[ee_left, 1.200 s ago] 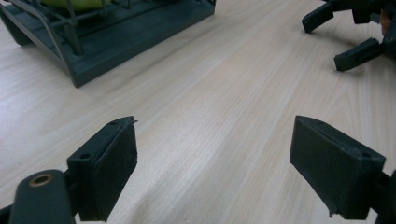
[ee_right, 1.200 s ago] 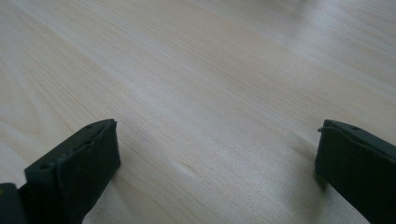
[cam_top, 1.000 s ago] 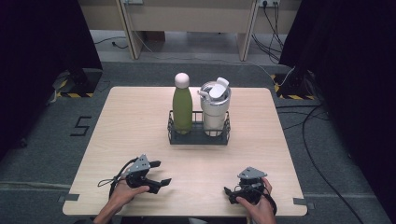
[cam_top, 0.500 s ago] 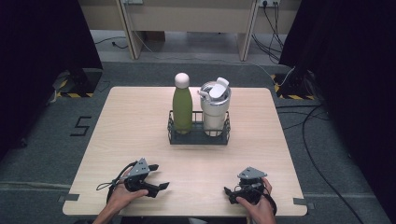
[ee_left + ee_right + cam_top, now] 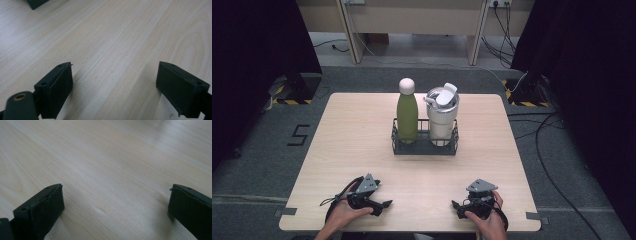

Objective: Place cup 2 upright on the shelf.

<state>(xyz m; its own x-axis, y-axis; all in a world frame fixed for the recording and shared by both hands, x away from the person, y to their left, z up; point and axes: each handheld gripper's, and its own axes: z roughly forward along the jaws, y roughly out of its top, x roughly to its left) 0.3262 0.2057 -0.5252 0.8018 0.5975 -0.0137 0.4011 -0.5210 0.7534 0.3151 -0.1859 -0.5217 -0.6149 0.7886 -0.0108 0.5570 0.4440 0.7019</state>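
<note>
Left gripper: rests at the table's near edge; jaws have just been opening, apart, nothing between them.
Right gripper: near right, jaws wide, empty.
Green bottle: upright in black wire rack, left slot, well apart, far centre.
White tumbler: right slot; rack keeps both upright.

I'm working in what looks like a lab or recording studio, not a home. My bench is a plain pale wood top standing alone on grey carpet. Black curtains hang well off to either side of my grippers. Far ahead of them, cables trail across the floor from wall sockets, beside the legs of wooden furniture. Yellow-and-black hazard tape marks the floor, and a "5" is taped down beside the bench.
</note>
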